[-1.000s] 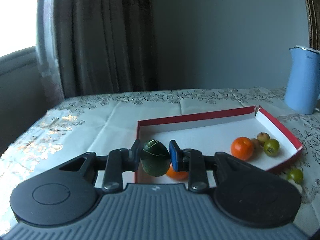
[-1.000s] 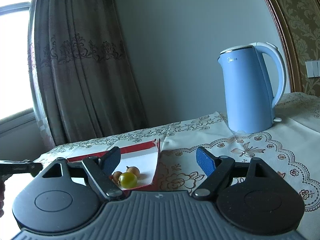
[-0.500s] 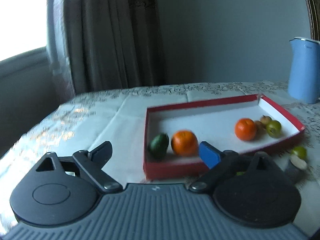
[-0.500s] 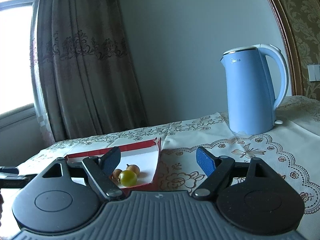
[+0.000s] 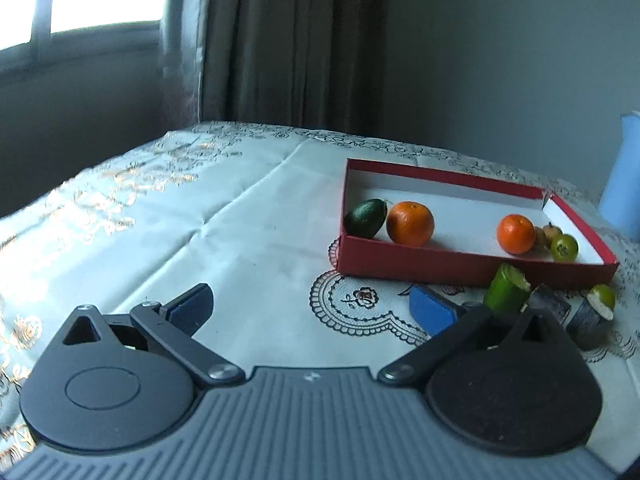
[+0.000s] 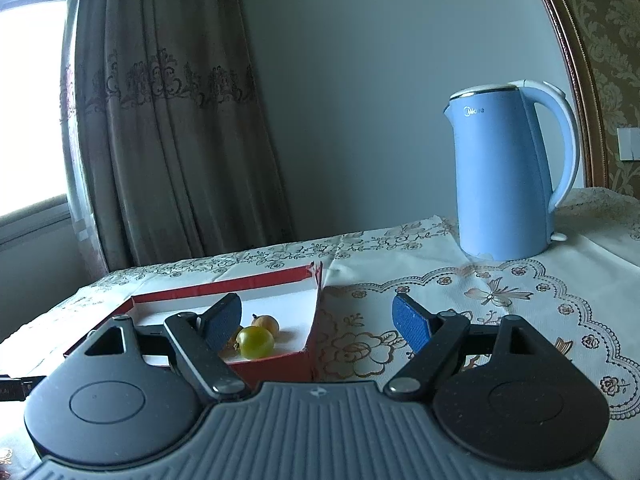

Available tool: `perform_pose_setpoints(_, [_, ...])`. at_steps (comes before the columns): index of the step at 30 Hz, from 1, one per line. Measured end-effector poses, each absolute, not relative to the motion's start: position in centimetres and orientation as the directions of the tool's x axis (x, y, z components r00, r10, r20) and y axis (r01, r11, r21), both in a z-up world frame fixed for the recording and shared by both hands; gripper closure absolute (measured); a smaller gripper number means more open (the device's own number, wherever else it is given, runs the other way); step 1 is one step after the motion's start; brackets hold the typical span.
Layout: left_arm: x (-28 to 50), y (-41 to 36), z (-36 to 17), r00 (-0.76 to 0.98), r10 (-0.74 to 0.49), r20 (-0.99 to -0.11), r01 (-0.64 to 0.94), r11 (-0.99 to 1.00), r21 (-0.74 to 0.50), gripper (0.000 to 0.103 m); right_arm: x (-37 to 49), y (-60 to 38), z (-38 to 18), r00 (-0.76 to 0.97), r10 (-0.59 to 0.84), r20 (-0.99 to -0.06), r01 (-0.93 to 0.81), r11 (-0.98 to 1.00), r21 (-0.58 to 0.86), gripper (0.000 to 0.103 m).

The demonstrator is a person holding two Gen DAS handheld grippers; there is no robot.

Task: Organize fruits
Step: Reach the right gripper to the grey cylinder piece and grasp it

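Observation:
A red box [image 5: 472, 266] with a white inside sits on the tablecloth. It holds a dark green avocado [image 5: 366, 218] at its near left corner, two oranges [image 5: 411, 223] [image 5: 516, 234], a small brown fruit [image 5: 552, 232] and a green fruit [image 5: 565, 247]. My left gripper [image 5: 310, 310] is open and empty, back from the box over the cloth. A green cut piece [image 5: 506, 289], dark pieces [image 5: 548, 308] and a small green fruit [image 5: 602, 298] lie outside the box front. My right gripper [image 6: 318, 318] is open and empty by the box's right corner [image 6: 314, 320], near the green fruit [image 6: 255, 342].
A blue electric kettle [image 6: 506, 176] stands on the table at the back right, and its edge shows in the left wrist view [image 5: 624, 184]. Brown curtains [image 6: 172, 120] and a window hang behind the table. The table's left edge drops off near the window.
My left gripper opened and let go of the avocado, which now lies in the box beside an orange. The gripper then pulled back and left. The right gripper barely moved.

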State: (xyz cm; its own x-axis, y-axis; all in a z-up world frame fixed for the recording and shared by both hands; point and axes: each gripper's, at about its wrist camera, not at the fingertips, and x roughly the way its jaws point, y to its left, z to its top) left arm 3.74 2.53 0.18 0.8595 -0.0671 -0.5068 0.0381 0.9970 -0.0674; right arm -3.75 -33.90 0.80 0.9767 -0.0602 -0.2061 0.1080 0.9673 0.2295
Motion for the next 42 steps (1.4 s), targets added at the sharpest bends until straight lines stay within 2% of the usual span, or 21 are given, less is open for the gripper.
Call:
perform_pose_setpoints(9, [3.7, 3.1, 0.1, 0.854, -0.091, -0.512, 0.040, 0.993, -0.110, 0.000, -3.0, -31.7, 0.4, 0.958, 0.024, -0.287, 0.021, 0.988, 0.154, 0.020])
perform_pose_setpoints(13, [3.6, 3.2, 0.1, 0.855, -0.096, -0.509, 0.041, 0.992, -0.117, 0.000, -3.2, -30.0, 0.6, 0.953, 0.121, -0.279, -0.087, 0.988, 0.130, 0.020])
perform_pose_setpoints(17, [3.6, 3.3, 0.2, 0.855, -0.101, -0.509, 0.042, 0.991, -0.126, 0.000, -3.5, -26.9, 0.8, 0.933, 0.229, -0.278, -0.229, 0.973, 0.034, 0.020])
perform_pose_setpoints(20, [3.7, 3.4, 0.1, 0.853, -0.106, -0.511, 0.043, 0.990, -0.133, 0.000, -3.5, -24.1, 0.4, 0.903, 0.287, -0.320, -0.323, 0.944, -0.063, 0.020])
perform_pose_setpoints(24, [3.8, 3.5, 0.1, 0.850, -0.113, -0.514, 0.047, 0.989, -0.141, 0.000, -3.3, -20.9, -0.6, 0.881, 0.282, -0.379, -0.373, 0.908, -0.192, 0.020])
perform_pose_setpoints(32, [4.0, 3.6, 0.1, 0.847, -0.120, -0.517, 0.048, 0.987, -0.151, 0.000, -1.7, -18.0, -1.2, 0.849, 0.274, -0.452, -0.414, 0.876, -0.247, 0.020])
perform_pose_setpoints(33, [4.0, 3.6, 0.0, 0.847, -0.121, -0.518, 0.048, 0.987, -0.152, 0.000, -1.3, -18.0, -1.2, 0.844, 0.270, -0.464, -0.413, 0.878, -0.240, 0.022])
perform_pose_setpoints(35, [4.0, 3.7, 0.1, 0.846, -0.122, -0.518, 0.048, 0.987, -0.154, 0.000, -0.3, -18.0, -1.4, 0.829, 0.254, -0.498, -0.407, 0.885, -0.226, 0.036])
perform_pose_setpoints(37, [4.0, 3.7, 0.0, 0.846, -0.124, -0.519, 0.049, 0.986, -0.156, 0.000, 0.6, -18.2, -1.5, 0.816, 0.242, -0.525, -0.394, 0.898, -0.199, 0.046])
perform_pose_setpoints(42, [4.0, 3.7, 0.0, 0.844, -0.130, -0.520, 0.053, 0.986, -0.161, 0.000, 1.9, -18.3, -1.9, 0.805, 0.218, -0.551, -0.372, 0.910, -0.184, 0.048])
